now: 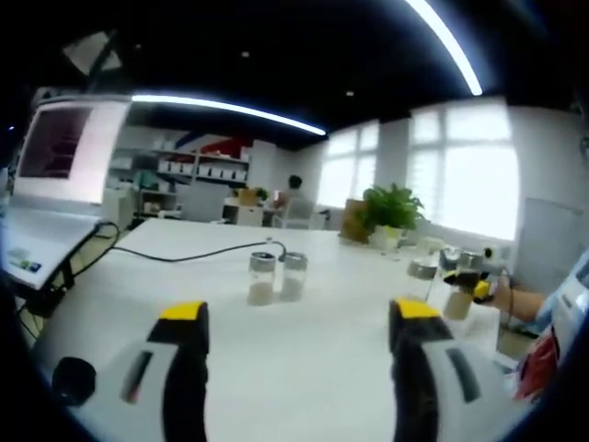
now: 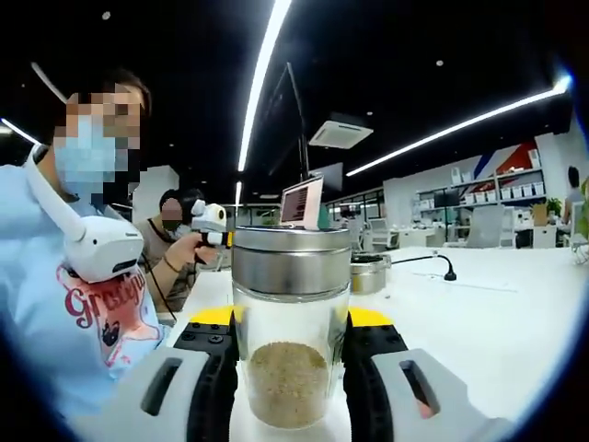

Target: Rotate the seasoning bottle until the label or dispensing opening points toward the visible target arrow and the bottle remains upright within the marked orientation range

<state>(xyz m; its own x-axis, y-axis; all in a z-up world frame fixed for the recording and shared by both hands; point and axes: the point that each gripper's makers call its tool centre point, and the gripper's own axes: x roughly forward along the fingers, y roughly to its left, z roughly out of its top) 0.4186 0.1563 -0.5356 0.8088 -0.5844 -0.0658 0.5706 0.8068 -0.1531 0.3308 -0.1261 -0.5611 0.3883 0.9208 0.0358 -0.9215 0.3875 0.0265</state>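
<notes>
Seasoning bottle of clear glass with a steel lid (image 2: 290, 331), partly filled with tan grains, stands upright on the white bench (image 2: 497, 322), pinched by the right hand-held gripper (image 2: 290, 345). Beyond the spread left hand-held gripper (image 1: 299, 336), two similar jars (image 1: 276, 276) stand mid-bench.

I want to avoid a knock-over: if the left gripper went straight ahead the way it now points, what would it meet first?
Probably the two small glass jars standing side by side on the white table, roughly between the open left gripper jaws' line. Bare tabletop lies before them; depth is hard to judge through the fisheye.
</notes>
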